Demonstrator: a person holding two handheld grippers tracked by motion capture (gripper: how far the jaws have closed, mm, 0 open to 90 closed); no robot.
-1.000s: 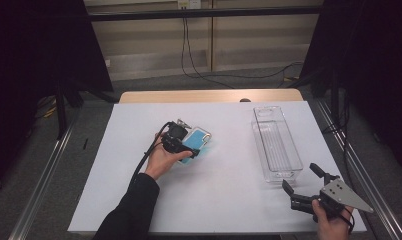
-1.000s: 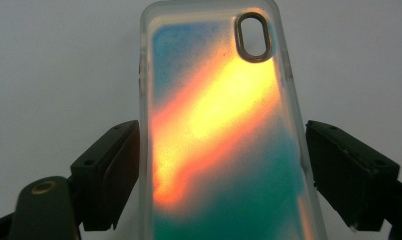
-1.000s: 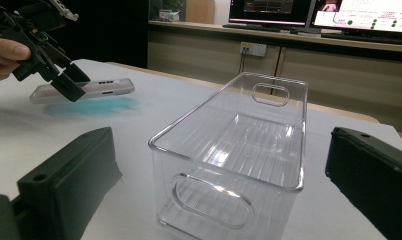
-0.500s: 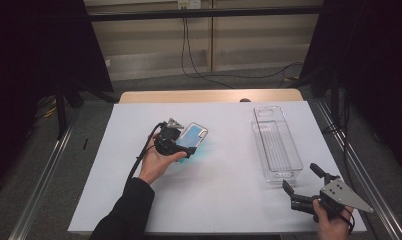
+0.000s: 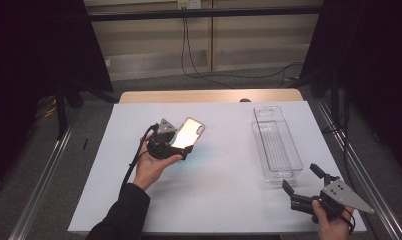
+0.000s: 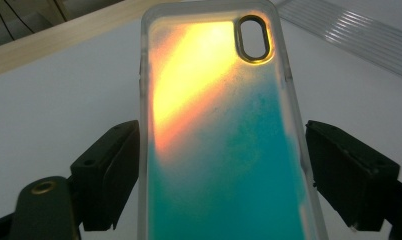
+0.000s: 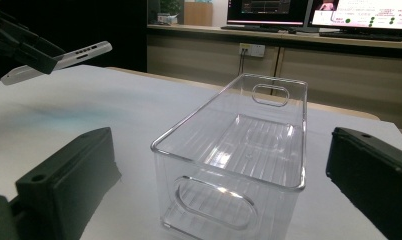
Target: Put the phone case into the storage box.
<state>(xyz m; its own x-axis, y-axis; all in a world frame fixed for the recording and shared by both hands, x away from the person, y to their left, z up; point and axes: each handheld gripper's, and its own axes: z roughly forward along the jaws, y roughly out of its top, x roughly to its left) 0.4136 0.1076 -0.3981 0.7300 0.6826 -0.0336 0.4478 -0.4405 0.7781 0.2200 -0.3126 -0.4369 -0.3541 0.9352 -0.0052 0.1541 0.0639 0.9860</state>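
Observation:
A translucent phone case [image 5: 188, 132], orange at its camera end and teal lower down, is held above the white table [image 5: 229, 190]. My left gripper [image 5: 178, 146] is shut on it, one jaw on each long edge [image 6: 224, 140]. In the right gripper view the case [image 7: 64, 59] hangs in the air at the upper left. My right gripper [image 5: 300, 176] rests at the table's front right corner, open and holding nothing. Its jaws point toward a clear plastic bin [image 5: 269, 175], whose near end wall [image 7: 224, 170] lies between them, farther off.
The clear bin is long and narrow with cut-out handles, and it stands along the table's right side. A wooden strip [image 5: 209, 96] borders the table's far edge. Metal rails [image 5: 44, 170] run along both sides, and cables lie on the floor behind.
The left gripper has raised the phone case off the table and tilted it, shifting slightly left and away. The right gripper has stayed put.

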